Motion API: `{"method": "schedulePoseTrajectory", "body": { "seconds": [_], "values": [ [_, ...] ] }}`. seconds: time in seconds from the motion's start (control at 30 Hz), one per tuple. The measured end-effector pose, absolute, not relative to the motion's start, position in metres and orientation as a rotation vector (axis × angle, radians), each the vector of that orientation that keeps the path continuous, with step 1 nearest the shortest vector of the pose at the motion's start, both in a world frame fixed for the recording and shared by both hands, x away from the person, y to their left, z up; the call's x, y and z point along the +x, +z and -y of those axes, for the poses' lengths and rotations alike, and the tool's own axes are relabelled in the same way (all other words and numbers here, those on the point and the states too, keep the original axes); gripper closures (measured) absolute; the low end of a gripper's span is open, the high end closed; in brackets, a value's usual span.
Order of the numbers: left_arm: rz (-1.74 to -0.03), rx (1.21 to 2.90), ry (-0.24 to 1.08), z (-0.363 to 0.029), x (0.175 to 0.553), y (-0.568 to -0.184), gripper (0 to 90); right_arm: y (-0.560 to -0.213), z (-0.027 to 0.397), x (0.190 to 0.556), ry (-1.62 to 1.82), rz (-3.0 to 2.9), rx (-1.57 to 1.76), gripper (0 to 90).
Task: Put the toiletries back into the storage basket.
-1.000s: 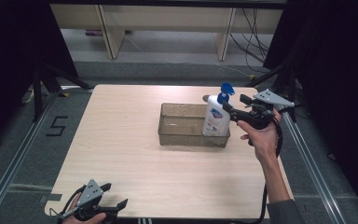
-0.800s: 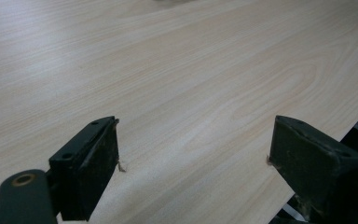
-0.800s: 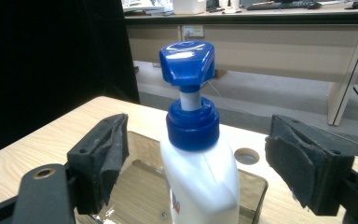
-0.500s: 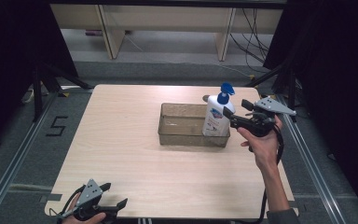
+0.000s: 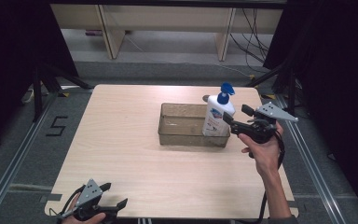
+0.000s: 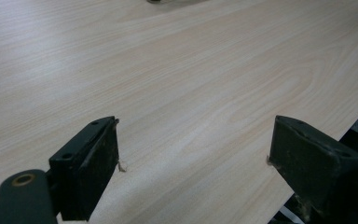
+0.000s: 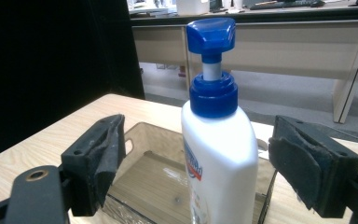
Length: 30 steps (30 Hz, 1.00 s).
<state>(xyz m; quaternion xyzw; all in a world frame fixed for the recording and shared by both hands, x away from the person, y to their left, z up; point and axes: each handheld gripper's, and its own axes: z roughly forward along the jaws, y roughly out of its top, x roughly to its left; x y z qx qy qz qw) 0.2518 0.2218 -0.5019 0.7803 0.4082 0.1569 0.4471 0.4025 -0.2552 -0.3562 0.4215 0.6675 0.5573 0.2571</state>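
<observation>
A white pump bottle (image 5: 216, 117) with a blue cap stands upright at the right end of a clear plastic bin (image 5: 182, 138) on the wooden table (image 5: 140, 172). My right gripper (image 5: 236, 115) hovers just right of the bottle, open, with its jaws level with the bottle's body and nothing held. In the right gripper view the bottle (image 7: 219, 158) stands between the spread jaws of the right gripper (image 7: 198, 140), a little beyond them, inside the bin (image 7: 137, 135). My left gripper (image 5: 114, 196) rests at the table's front left corner, open and empty, and the left gripper (image 6: 196, 140) faces bare wood.
The left part of the bin holds nothing. Metal rails (image 5: 307, 154) run along both sides of the table, with dark floor beyond. A wooden bench (image 5: 168, 18) stands behind the far edge. A cable trails from the right gripper along the forearm (image 5: 272, 186).
My right gripper has drawn back a little toward the person, away from the bottle. The bottle stays upright in the bin. The left gripper has not moved.
</observation>
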Motion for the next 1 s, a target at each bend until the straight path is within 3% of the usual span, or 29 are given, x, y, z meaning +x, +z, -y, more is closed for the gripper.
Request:
{"method": "schedulePoseTrajectory", "body": {
  "seconds": [1.0],
  "values": [
    [-1.011,1.931,0.393,-0.222,0.251,-0.500,15.0,-0.369,0.257,0.388,1.511,-1.844,1.162,19.3]
  ]
}}
